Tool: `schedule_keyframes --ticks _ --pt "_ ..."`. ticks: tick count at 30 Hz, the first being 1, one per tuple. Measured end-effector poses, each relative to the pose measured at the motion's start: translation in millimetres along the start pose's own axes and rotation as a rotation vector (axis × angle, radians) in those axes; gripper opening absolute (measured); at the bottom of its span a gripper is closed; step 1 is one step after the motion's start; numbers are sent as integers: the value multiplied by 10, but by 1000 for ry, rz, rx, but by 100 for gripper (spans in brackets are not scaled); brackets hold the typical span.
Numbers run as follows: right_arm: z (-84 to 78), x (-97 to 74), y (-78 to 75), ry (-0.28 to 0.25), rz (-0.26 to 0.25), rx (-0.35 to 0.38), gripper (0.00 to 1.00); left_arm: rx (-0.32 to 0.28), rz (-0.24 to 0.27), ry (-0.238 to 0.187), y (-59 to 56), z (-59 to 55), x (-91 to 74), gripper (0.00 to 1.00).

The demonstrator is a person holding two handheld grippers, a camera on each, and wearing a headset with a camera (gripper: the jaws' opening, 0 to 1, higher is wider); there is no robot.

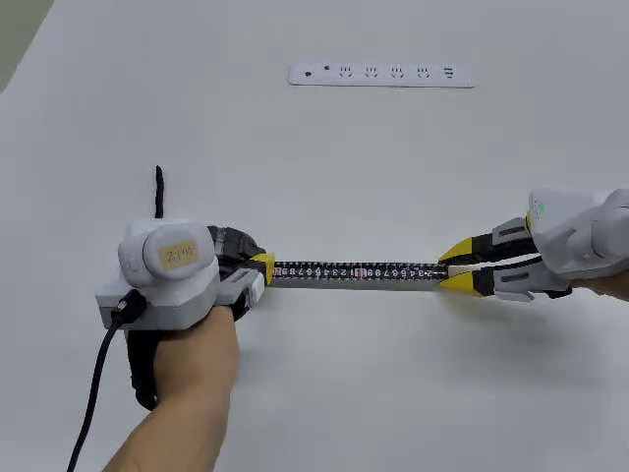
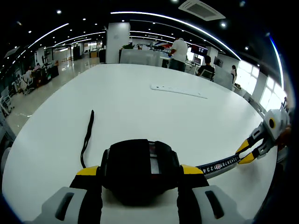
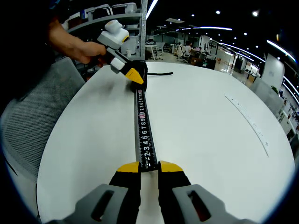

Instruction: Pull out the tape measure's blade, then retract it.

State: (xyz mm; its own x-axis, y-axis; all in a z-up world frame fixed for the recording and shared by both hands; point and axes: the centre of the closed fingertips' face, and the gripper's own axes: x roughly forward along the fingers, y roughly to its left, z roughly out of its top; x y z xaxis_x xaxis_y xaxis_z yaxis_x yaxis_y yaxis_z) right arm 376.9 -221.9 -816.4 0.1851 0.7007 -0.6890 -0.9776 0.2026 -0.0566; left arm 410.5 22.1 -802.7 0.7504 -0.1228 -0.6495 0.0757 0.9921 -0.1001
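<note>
White tabletop (image 1: 344, 167) runs bare and wide under the work, and on it, towards the person's near left, sits the black tape measure (image 1: 234, 248), clamped across its body by the left gripper (image 1: 252, 274), whose yellow-tipped jaws press on either side of the housing. From its mouth the blade (image 1: 354, 271) runs out straight and low over the table to the right gripper (image 1: 455, 268), whose jaws are pinched nearly together on the blade's free end (I cannot tell whether the blade rests on the surface or hangs just above it). The pull-out looks done or close to it, so the risk, as I judge it, lies in the return. If the right jaws slacken all at once, the spring would likely whip the blade home, slam the end hook into the housing and perhaps jolt the tape measure loose from the left jaws. A pull that drifts off the blade's line could twist or kink it. Too light a squeeze on the smooth housing could let it rotate. Farther out lie the tape measure's black wrist strap (image 1: 158, 191), well clear behind, and a white power strip (image 1: 381, 75) far across the table, neither in the blade's path.
</note>
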Motion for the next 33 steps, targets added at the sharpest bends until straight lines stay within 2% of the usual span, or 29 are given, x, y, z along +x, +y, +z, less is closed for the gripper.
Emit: schedule_keyframes --ticks 33 --pt "209 204 32 -22 17 -8 12 -4 -6 3 18 9 11 62"
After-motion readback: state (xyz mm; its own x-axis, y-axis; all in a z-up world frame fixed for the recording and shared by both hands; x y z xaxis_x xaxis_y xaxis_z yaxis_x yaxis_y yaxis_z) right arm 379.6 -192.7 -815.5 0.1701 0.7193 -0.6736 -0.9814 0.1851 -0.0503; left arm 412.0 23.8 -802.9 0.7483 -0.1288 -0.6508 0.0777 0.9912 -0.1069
